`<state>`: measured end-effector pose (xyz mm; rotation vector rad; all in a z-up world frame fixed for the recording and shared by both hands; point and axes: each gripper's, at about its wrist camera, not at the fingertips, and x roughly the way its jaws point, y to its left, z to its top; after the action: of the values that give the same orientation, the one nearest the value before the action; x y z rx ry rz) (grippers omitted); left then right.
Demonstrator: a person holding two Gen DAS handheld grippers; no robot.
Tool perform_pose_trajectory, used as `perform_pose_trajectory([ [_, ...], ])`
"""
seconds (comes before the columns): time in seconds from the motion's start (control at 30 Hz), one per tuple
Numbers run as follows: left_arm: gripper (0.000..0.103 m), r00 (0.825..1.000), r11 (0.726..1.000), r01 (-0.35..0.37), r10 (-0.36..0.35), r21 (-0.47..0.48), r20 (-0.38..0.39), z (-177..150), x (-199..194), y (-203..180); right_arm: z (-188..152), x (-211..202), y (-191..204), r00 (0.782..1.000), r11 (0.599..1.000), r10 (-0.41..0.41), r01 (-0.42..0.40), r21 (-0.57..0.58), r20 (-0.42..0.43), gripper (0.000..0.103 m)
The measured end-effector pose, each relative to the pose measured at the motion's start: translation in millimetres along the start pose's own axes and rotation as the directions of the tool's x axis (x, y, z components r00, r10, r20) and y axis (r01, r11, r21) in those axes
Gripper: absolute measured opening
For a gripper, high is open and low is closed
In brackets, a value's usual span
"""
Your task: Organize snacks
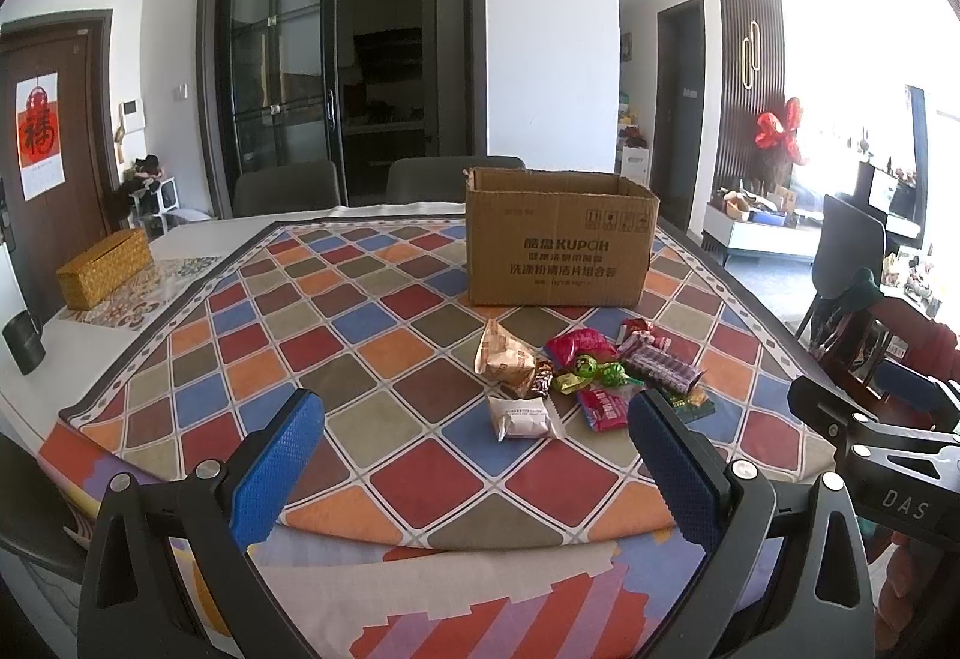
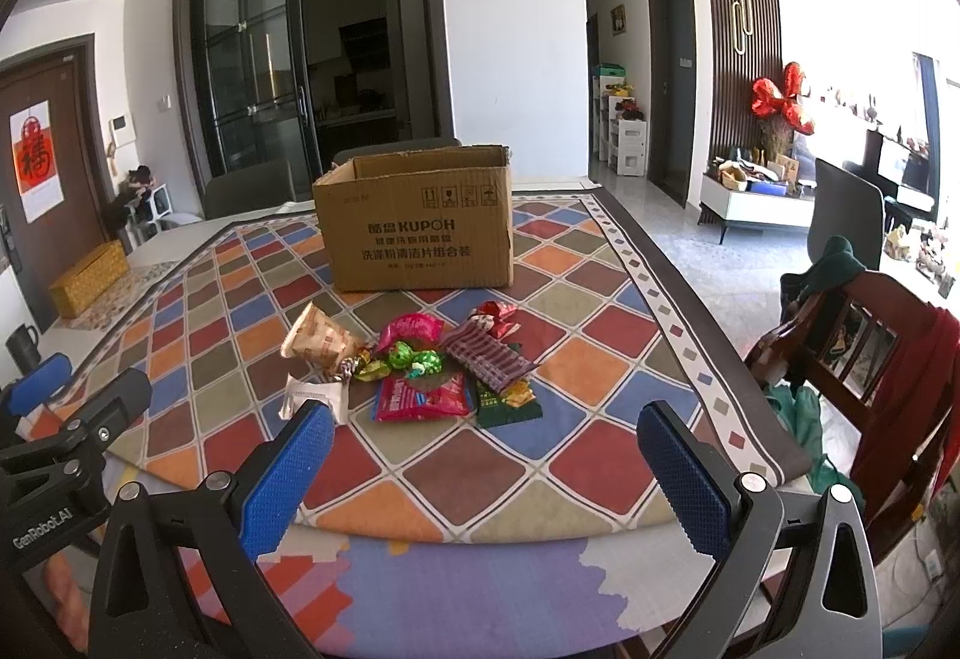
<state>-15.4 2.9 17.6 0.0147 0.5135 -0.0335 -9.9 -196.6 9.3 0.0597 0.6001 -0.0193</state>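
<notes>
I hold the left gripper (image 1: 474, 455) low over the near edge of the table, its blue fingers (image 1: 279, 470) spread wide with nothing between them. The right gripper (image 2: 486, 470) sits the same way, spread wide and empty. The pile of snacks (image 2: 414, 365) lies on the checkered cloth (image 2: 600, 371) at 12 o'clock from my right gripper. The open cardboard box (image 2: 420, 227) stands just behind it. I cannot see inside the box.
</notes>
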Motion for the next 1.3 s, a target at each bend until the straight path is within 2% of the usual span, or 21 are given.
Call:
perform_pose_trajectory([
  [0.4,0.103,1.000,1.000,0.002,-0.002,0.000,-0.002,-0.7,-0.2,-0.3,-5.4,1.9,1.3,1.000,1.000,0.000,0.000,-0.001,-0.002,0.102],
  [0.6,0.103,1.000,1.000,0.005,-0.005,0.000,-0.019,-0.1,6.3,-1.5,11.5,0.3,-2.2,1.000,1.000,0.010,-0.010,-0.003,-0.020,0.102],
  [0.83,0.102,0.999,1.000,0.014,-0.014,0.001,-0.043,-3.4,22.3,1.7,6.5,20.9,-0.3,0.998,0.999,0.036,-0.037,-0.017,-0.060,0.102],
  [1.1,0.094,0.995,0.998,0.057,-0.056,0.010,-0.081,-2.6,51.9,5.1,13.4,49.8,9.3,0.996,0.996,0.074,-0.077,-0.055,-0.052,0.101],
  [1.3,0.089,0.990,0.995,0.098,-0.095,0.026,-0.105,-2.0,77.5,4.6,13.2,76.6,14.7,0.991,0.992,0.106,-0.111,-0.053,-0.081,0.096],
])
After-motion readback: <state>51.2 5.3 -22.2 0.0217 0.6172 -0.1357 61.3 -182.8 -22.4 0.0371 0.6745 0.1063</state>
